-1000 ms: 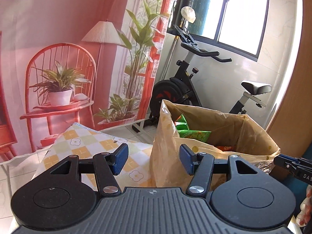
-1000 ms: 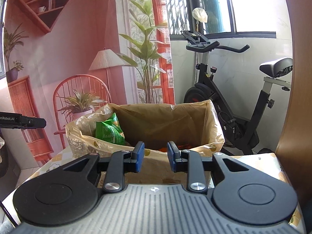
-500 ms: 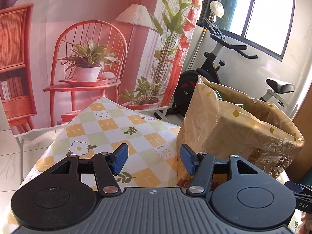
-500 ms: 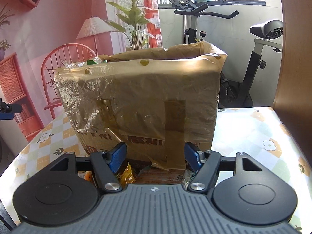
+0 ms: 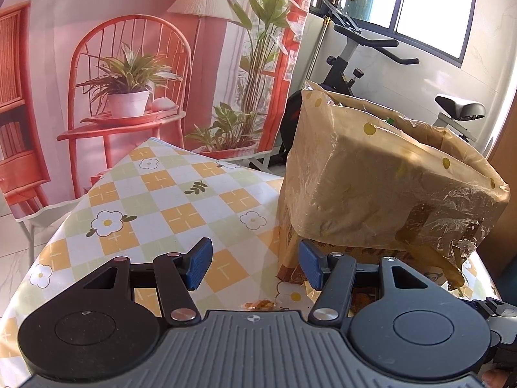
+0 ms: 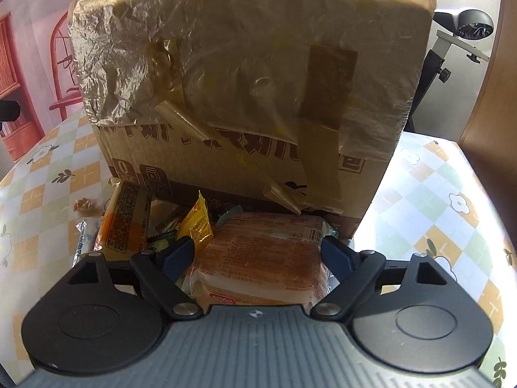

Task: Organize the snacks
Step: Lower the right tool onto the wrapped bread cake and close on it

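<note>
A cardboard box [image 6: 245, 148] lined with a dotted plastic bag [image 5: 371, 168] is seen standing on a table covered by a checked, flowered cloth [image 5: 168, 200]. In front of the box, a heap of snacks is spread on the cloth: an orange packet [image 6: 124, 223], a small yellow sachet [image 6: 197, 220] and a large clear-wrapped bread pack [image 6: 261, 255].

The right gripper [image 6: 258, 257] is held low over this heap, and its jaws have just been opening. They are set wide on either side of the bread pack, which lies between the blue pads [image 6: 336, 257]; whether the pads touch the wrapper cannot be made out for certain, though no squeezing is visible.

The left gripper [image 5: 255, 265] is kept above the cloth at the box's near corner, its jaws parted about halfway with nothing between them. A few loose snack crumbs [image 5: 258, 304] are visible just beneath it. An exercise bike [image 5: 355, 51] is seen behind the box.
</note>
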{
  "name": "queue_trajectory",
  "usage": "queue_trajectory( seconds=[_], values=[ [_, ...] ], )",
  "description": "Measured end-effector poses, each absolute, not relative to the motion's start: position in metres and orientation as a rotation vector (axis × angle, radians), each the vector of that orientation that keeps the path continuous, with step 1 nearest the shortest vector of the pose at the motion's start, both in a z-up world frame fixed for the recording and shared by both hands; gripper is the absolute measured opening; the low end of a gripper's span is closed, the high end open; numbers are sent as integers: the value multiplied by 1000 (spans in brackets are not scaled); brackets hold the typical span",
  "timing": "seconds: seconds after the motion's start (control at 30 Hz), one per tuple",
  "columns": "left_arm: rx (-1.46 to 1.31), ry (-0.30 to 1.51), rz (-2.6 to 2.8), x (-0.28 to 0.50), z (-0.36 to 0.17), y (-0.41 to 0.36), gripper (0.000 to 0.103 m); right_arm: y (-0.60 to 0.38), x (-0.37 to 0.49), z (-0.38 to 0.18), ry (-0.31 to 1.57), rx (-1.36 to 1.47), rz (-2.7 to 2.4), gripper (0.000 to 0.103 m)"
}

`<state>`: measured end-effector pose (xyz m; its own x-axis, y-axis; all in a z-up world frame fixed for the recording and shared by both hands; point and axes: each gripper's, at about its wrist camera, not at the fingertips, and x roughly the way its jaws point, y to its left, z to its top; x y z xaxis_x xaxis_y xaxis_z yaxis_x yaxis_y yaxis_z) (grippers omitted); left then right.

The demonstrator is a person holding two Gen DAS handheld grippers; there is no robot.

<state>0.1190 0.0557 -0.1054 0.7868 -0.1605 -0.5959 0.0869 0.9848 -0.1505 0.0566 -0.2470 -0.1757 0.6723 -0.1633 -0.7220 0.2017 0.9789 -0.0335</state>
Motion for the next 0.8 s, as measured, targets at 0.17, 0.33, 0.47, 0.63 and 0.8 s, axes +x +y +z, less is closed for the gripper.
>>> queue_trajectory(
  seconds=[0.17,0.33,0.47,0.63,0.8],
  values=[
    [-111,668,-136,120,-110,55,62,-247,65,-180,825,40,-225,91],
    [-109,676,-137,120,-111,53,62,-249,73,-184,838,34,-239,91],
    [-108,680,-137,120,-113,52,62,-252,75,-186,840,43,-243,89],
    [-105,686,-141,121,-114,50,62,-251,76,-188,836,53,-241,86],
    [-102,694,-147,121,-116,49,62,-249,74,-186,829,52,-233,81]
  ],
)
